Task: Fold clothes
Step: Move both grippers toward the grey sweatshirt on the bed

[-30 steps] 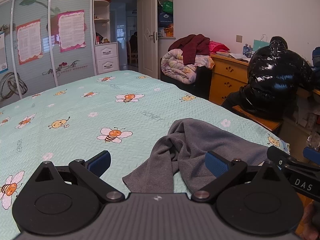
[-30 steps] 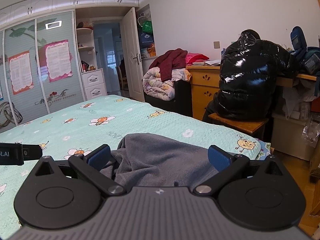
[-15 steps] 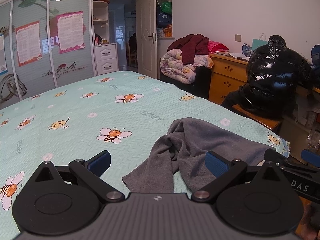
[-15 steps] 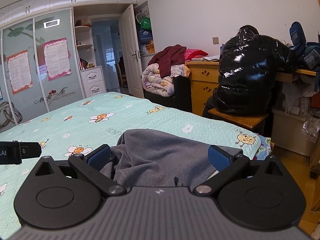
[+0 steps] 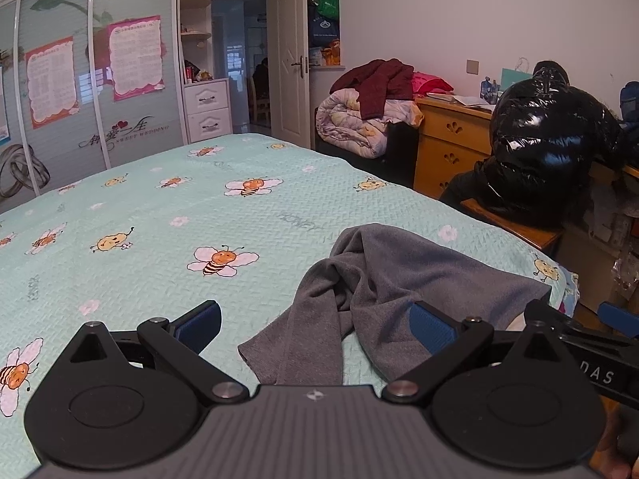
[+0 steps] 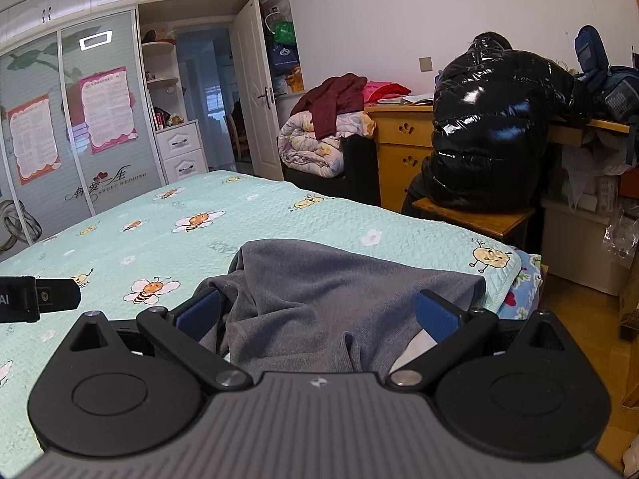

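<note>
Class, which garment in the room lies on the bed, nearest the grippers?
The grey garment, crumpled on the bedspread; the maroon garment lies on a quilt pile.

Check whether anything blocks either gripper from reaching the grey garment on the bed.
Nothing visible does. The grey garment lies crumpled on the bedspread, directly ahead of the open left gripper and open right gripper, with no other object between.

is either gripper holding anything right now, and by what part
Nothing is held: the left gripper and right gripper are both open above the crumpled grey fleece garment.
</note>
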### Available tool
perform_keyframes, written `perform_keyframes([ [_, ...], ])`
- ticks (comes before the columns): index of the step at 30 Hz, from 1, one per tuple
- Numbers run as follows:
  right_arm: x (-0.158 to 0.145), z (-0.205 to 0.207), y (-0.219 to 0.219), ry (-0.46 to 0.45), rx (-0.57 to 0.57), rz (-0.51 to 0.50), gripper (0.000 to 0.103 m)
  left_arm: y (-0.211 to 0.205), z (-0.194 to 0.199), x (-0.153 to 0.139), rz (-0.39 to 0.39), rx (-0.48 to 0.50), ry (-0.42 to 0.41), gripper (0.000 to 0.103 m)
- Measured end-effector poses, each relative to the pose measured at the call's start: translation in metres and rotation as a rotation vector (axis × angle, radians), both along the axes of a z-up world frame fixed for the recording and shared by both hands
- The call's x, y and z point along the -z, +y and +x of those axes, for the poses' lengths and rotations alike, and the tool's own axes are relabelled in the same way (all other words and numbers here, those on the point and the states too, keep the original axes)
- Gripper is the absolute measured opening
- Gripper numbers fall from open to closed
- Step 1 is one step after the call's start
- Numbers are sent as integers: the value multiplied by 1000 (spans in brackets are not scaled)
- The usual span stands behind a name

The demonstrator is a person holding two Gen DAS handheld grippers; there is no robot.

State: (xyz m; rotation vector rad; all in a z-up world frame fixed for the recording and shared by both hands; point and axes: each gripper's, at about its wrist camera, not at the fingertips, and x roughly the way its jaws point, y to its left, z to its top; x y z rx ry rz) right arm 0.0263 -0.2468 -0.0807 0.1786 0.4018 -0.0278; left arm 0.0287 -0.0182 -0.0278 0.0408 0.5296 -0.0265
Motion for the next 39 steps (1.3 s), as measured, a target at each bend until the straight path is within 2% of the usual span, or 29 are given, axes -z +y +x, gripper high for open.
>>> perform_keyframes([
  [39,12,1,7,52,-12,25,102,5,4,11,-1,1,38,103],
])
